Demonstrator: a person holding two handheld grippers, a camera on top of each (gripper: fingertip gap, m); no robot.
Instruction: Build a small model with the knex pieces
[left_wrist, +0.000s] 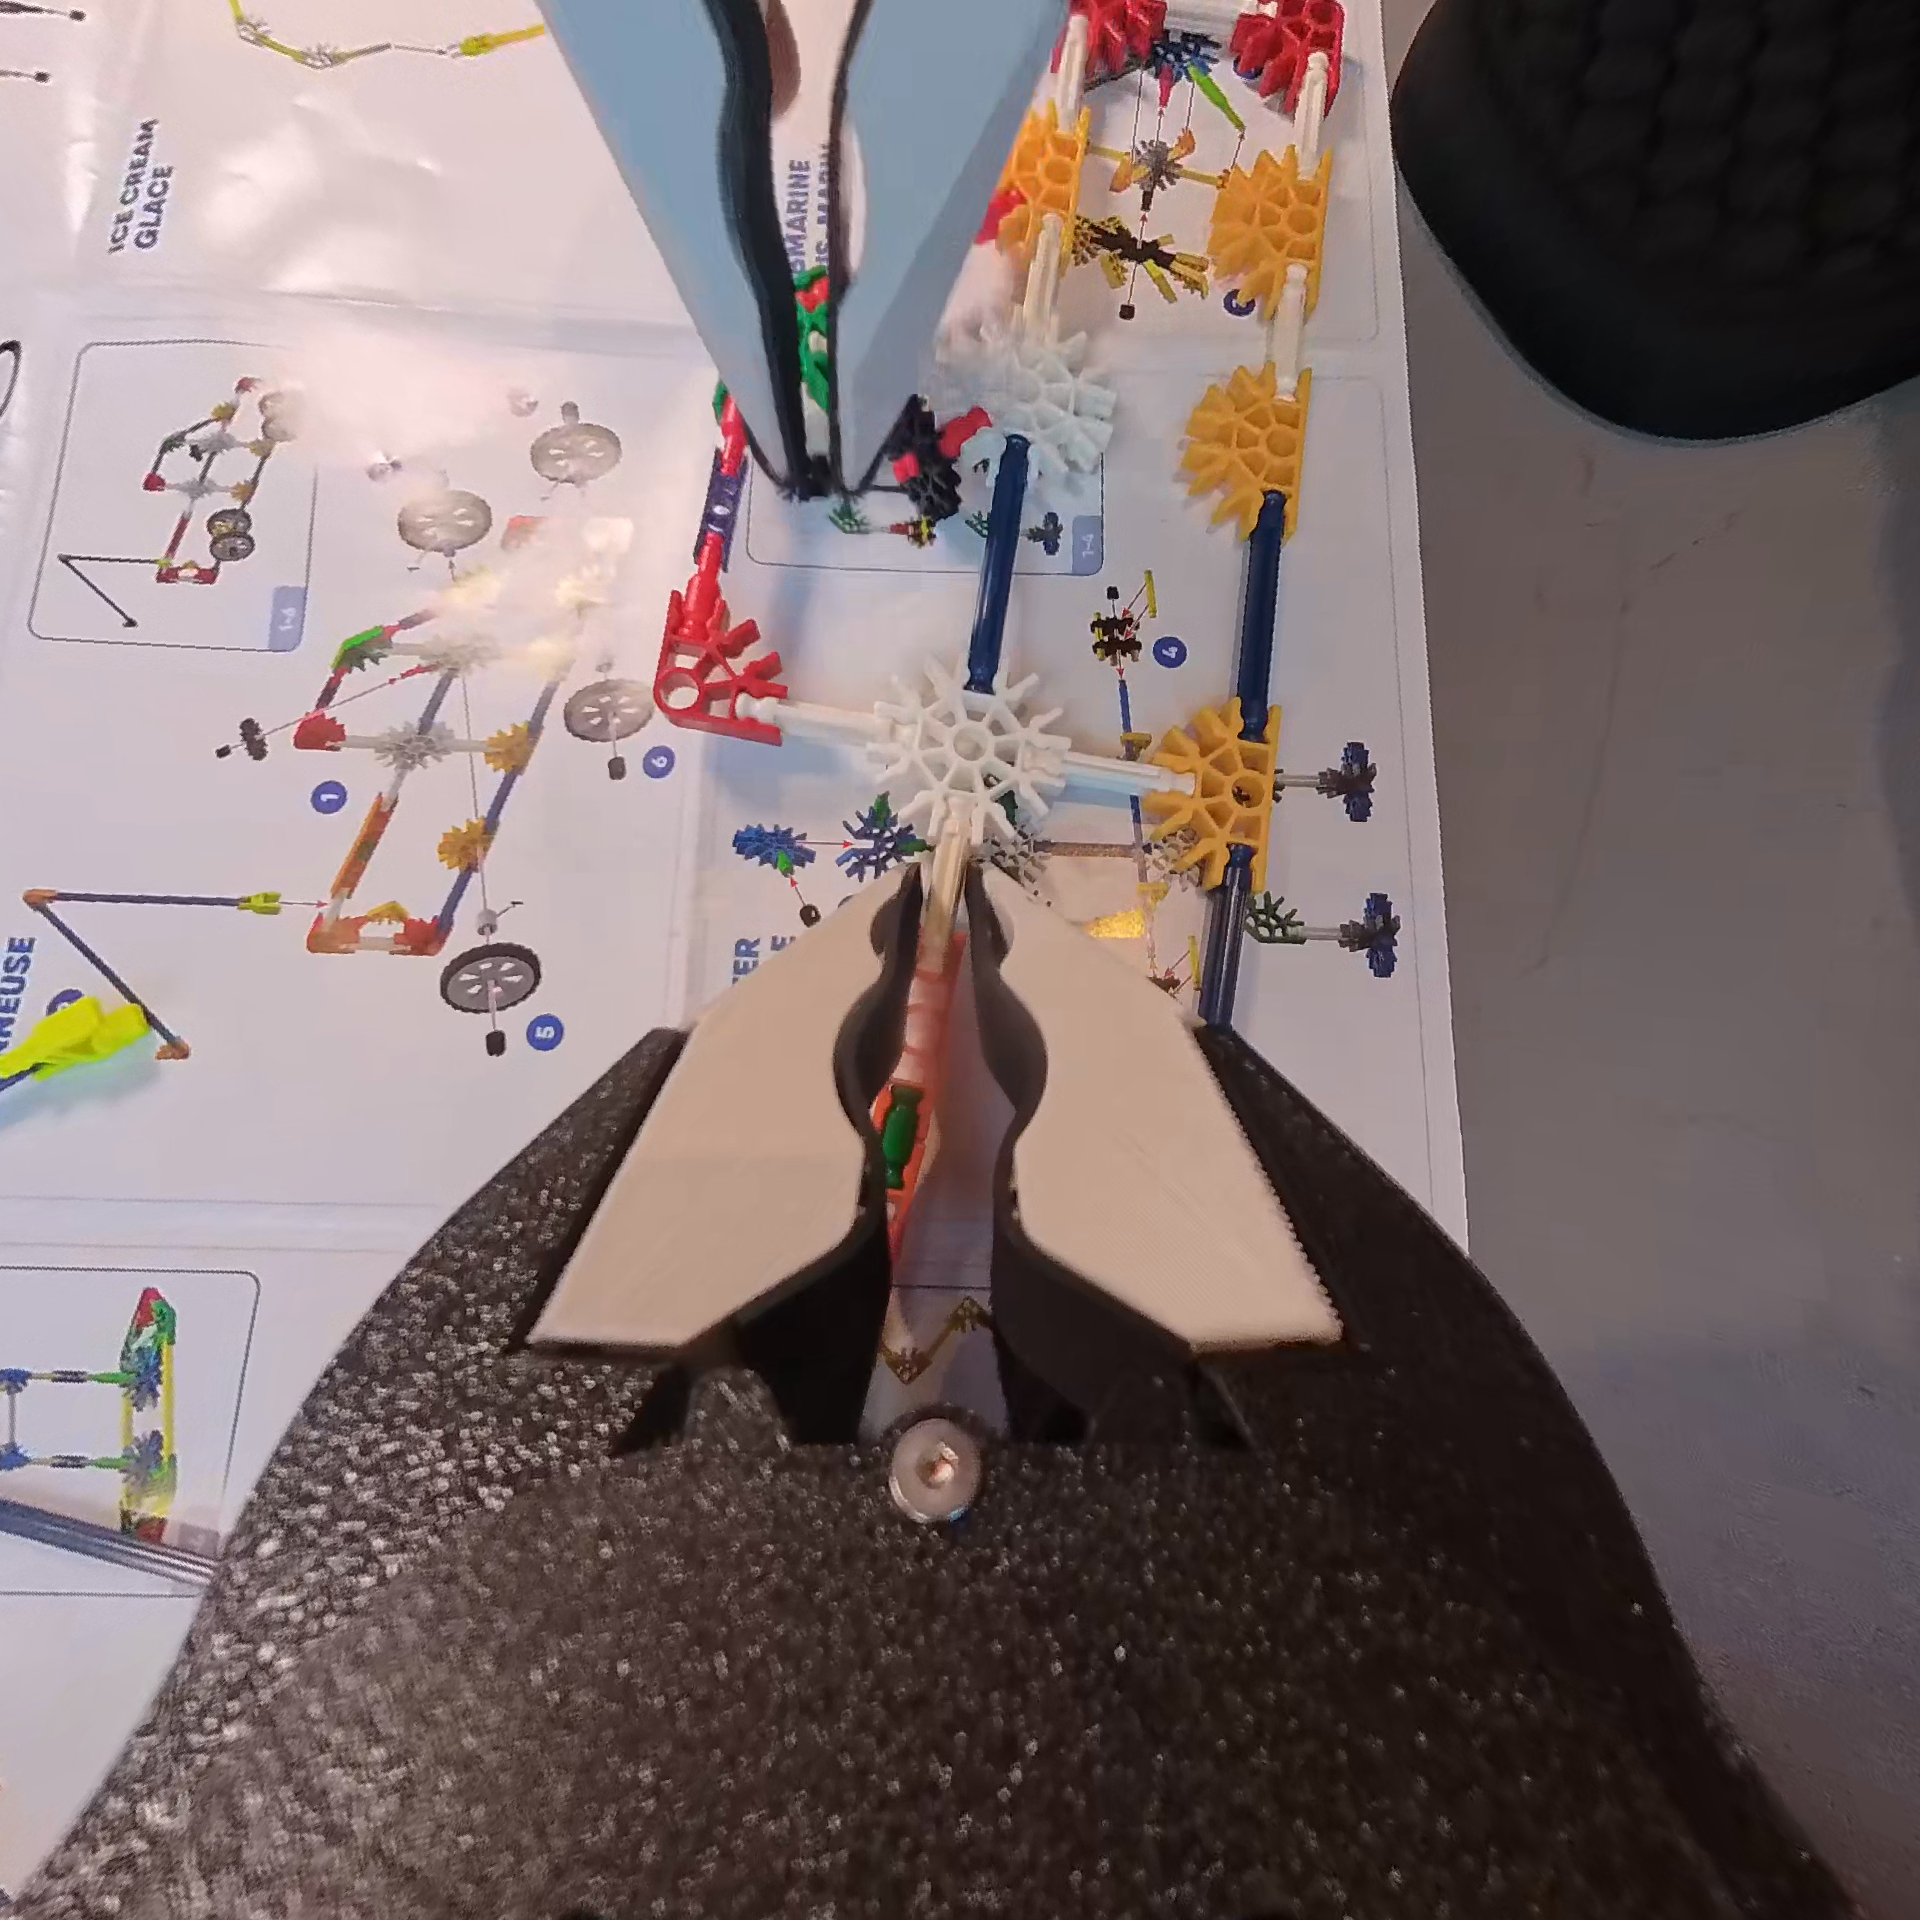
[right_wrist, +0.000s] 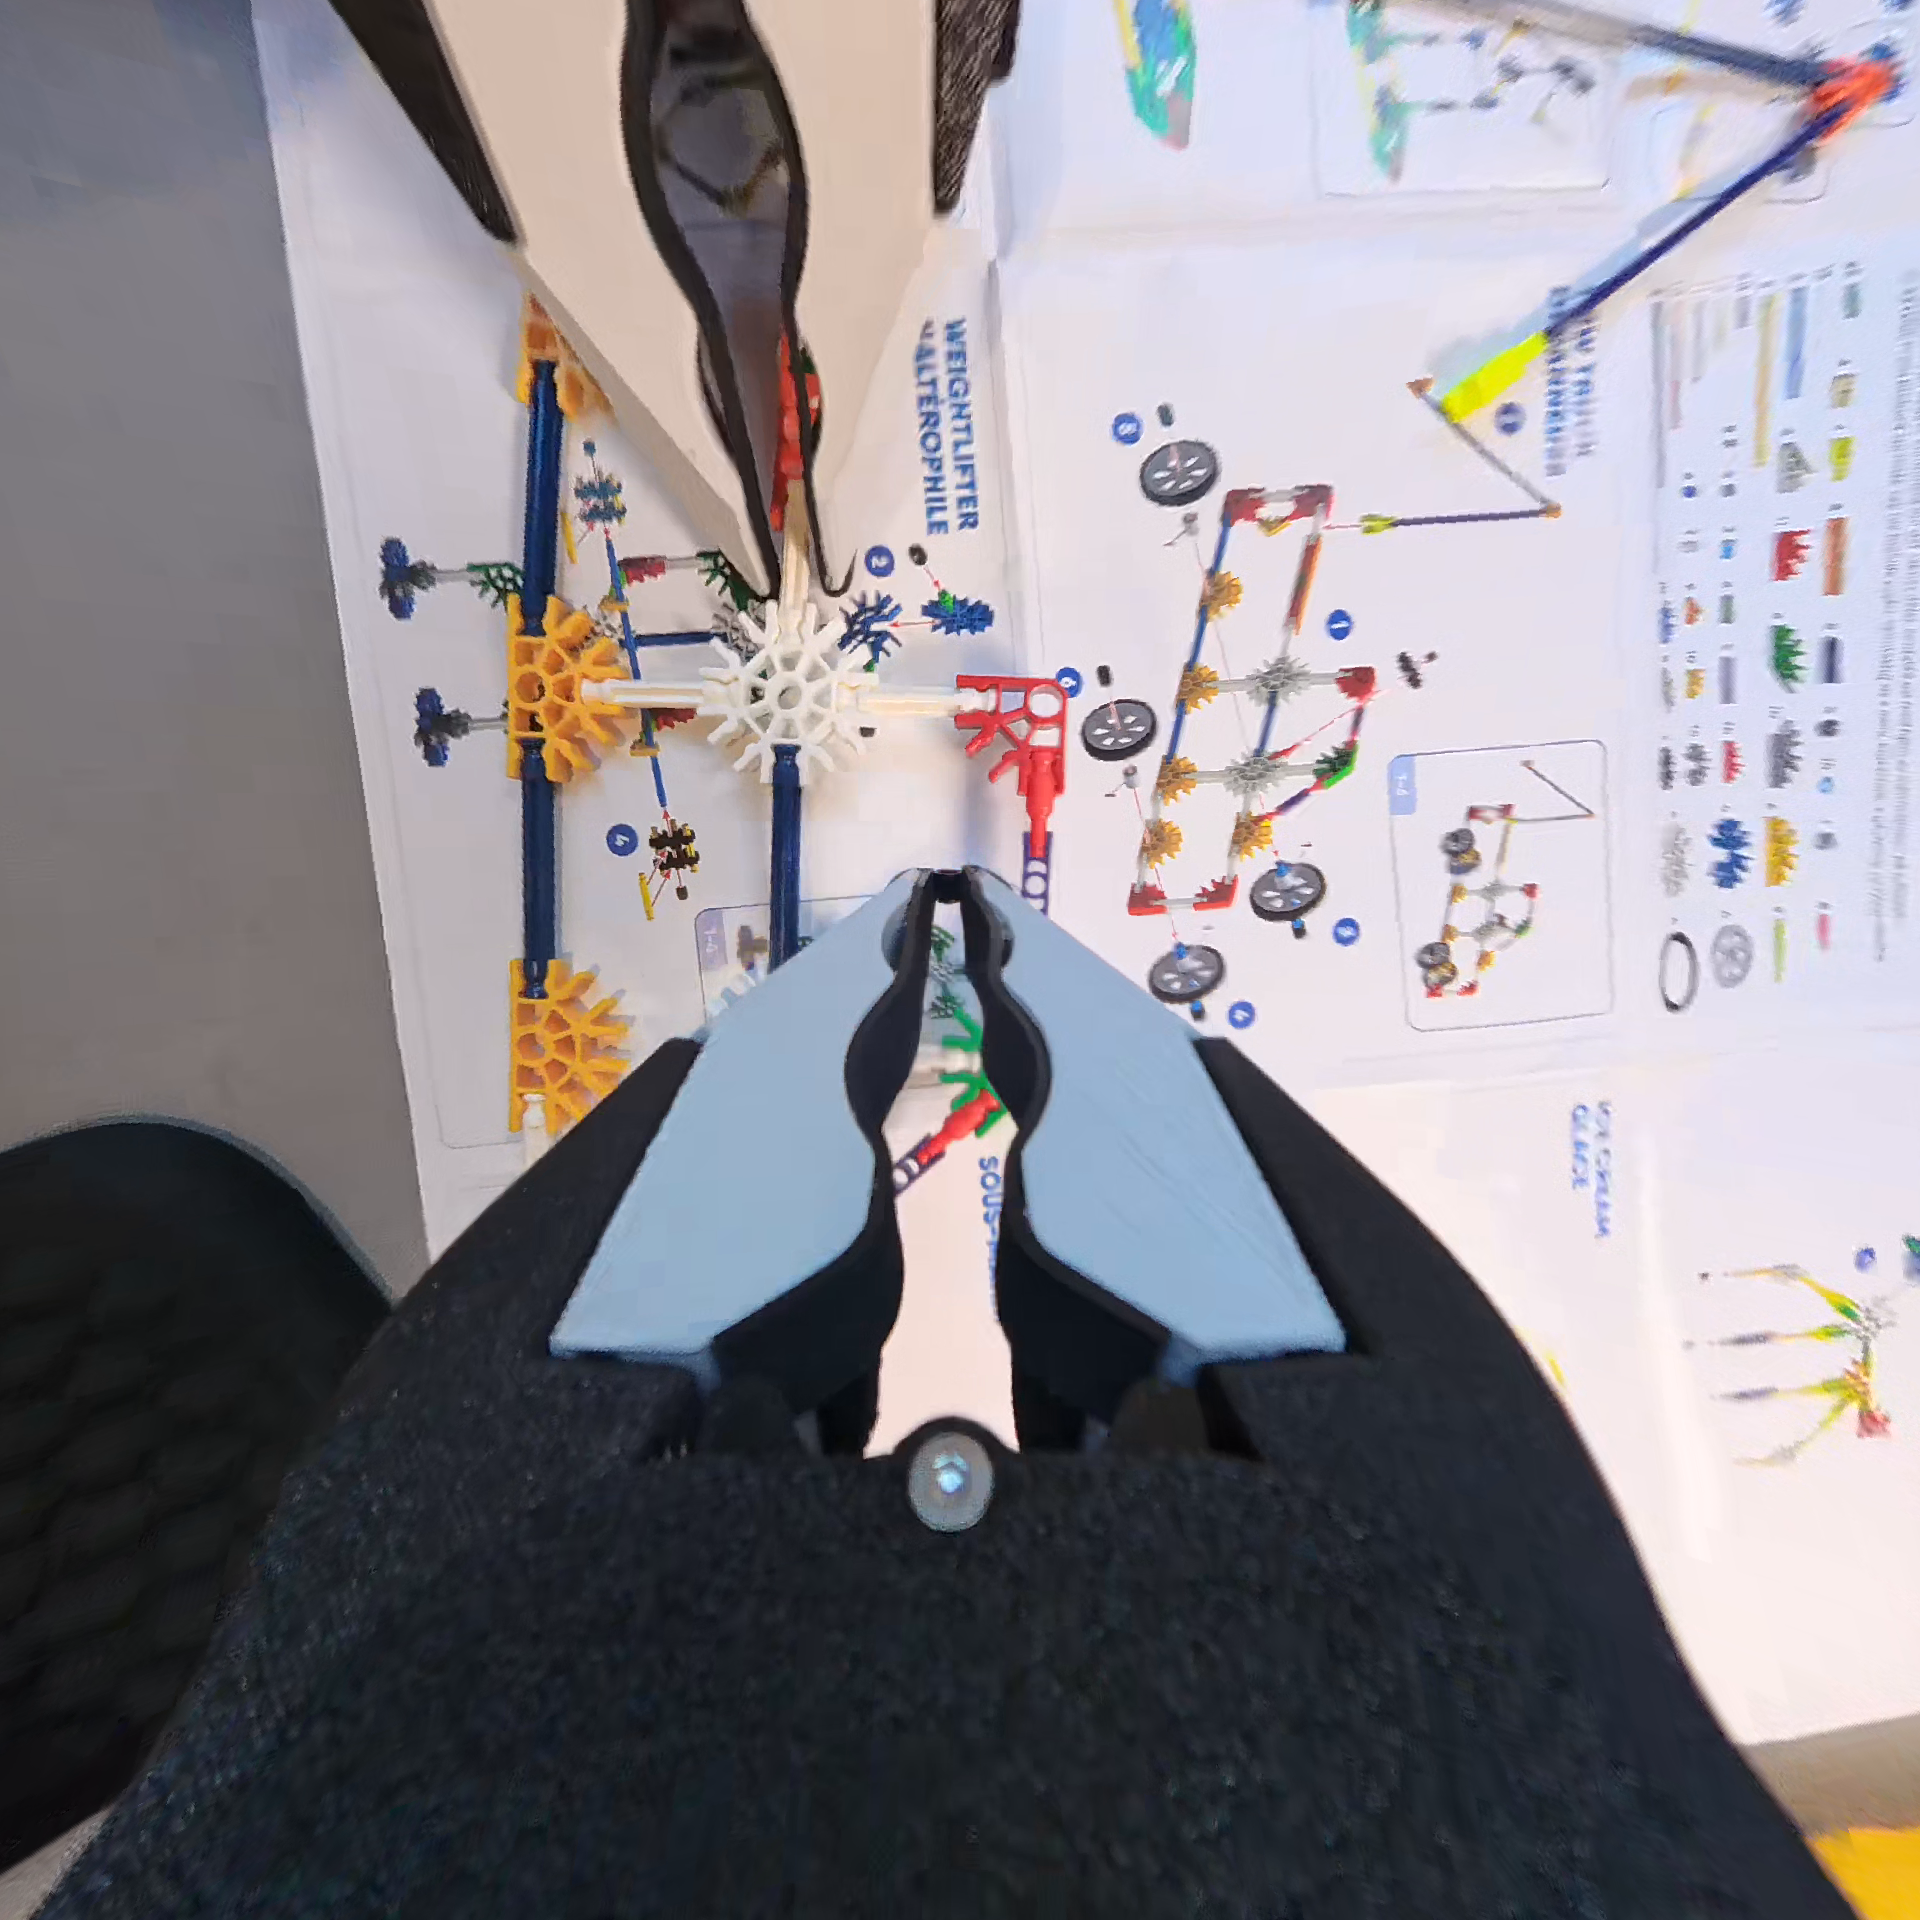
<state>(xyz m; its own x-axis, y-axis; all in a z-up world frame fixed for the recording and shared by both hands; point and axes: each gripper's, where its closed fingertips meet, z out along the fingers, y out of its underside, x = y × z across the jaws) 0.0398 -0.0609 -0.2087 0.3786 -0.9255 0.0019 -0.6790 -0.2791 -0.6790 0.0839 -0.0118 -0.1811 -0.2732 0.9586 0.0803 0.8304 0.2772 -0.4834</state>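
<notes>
Left gripper (left_wrist: 943, 891): clamped on white rod (left_wrist: 948, 852), steadying white connector (left_wrist: 968, 744). Right gripper (right_wrist: 948, 881): closed, apparently empty, poised over instruction sheet (right_wrist: 1195, 1143).

The way ahead of the left gripper (left_wrist: 943, 883) is blocked by the white snowflake connector (left_wrist: 968, 744) and the right gripper (left_wrist: 826, 483) beyond it. Open instruction sheet (left_wrist: 343, 260) is left free to the left; a black object (left_wrist: 1683, 197) crowds the far right.
</notes>
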